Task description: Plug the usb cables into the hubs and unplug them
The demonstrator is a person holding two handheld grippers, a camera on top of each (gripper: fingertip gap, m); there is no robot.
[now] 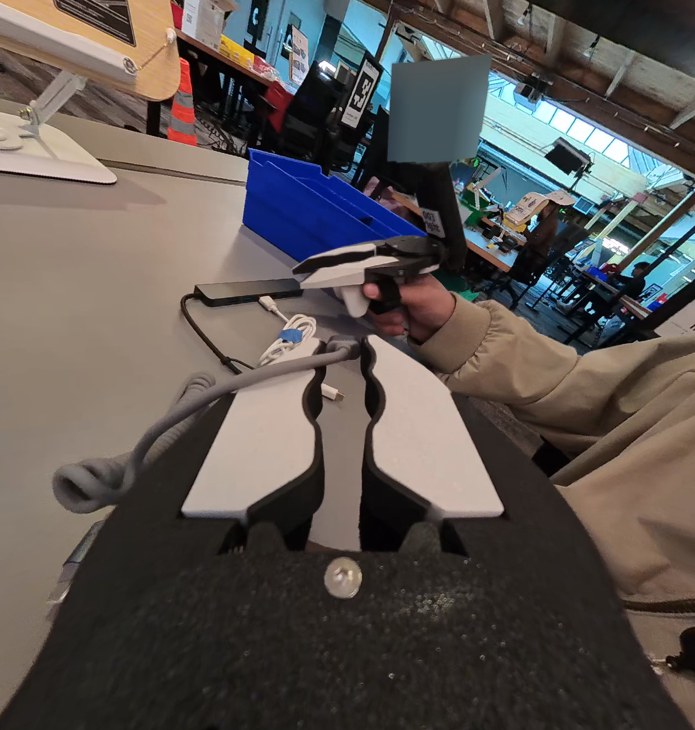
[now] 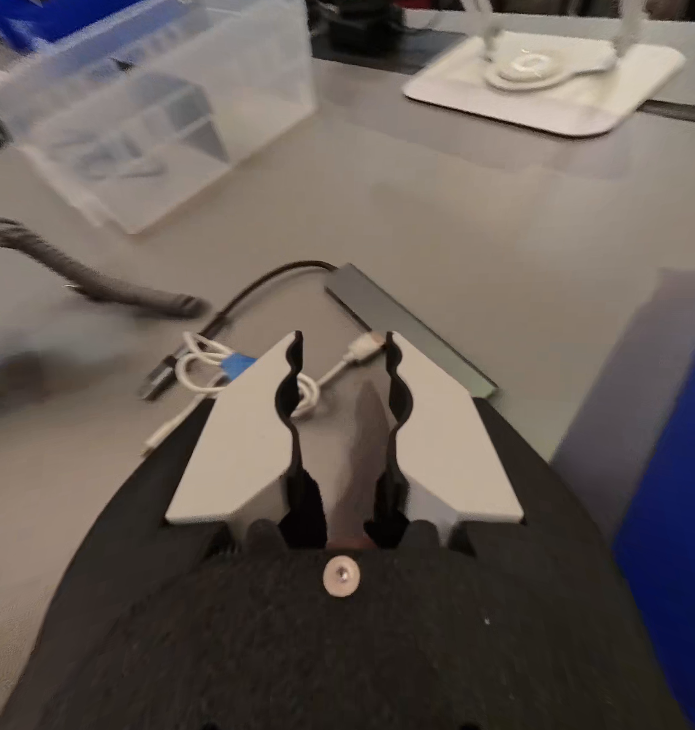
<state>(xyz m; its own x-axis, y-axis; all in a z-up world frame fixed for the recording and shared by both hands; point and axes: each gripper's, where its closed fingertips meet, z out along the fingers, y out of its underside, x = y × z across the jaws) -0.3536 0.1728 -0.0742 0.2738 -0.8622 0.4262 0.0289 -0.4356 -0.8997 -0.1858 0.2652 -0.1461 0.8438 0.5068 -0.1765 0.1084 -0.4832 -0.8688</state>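
Note:
A slim dark USB hub point(image 1: 251, 290) point(image 2: 409, 332) lies on the grey table point(image 1: 81, 316), its black lead point(image 1: 203, 335) curling forward. A white USB cable point(image 1: 290, 335) point(image 2: 219, 363), bundled with blue tape, lies beside it. Its plug point(image 1: 269, 304) point(image 2: 365, 343) points at the hub's side; I cannot tell if it is inserted. My left gripper point(image 1: 344, 343) is shut on the plug of a grey braided cable point(image 1: 160, 426), which trails left. My right gripper point(image 2: 344, 335) is open and empty, just above the white plug and the hub's end. It also shows in the left wrist view point(image 1: 298, 274).
A blue bin point(image 1: 310, 213) point(image 2: 673, 474) stands right behind the hub. A clear plastic box point(image 2: 140, 118) and a white stand base point(image 1: 41, 154) point(image 2: 535, 87) sit farther off. A person's sleeve point(image 1: 535, 375) reaches in from the right. A blurred dark cable point(image 2: 101, 288) lies left. Some 20 centimeters of space lies between my two pairs of fingers.

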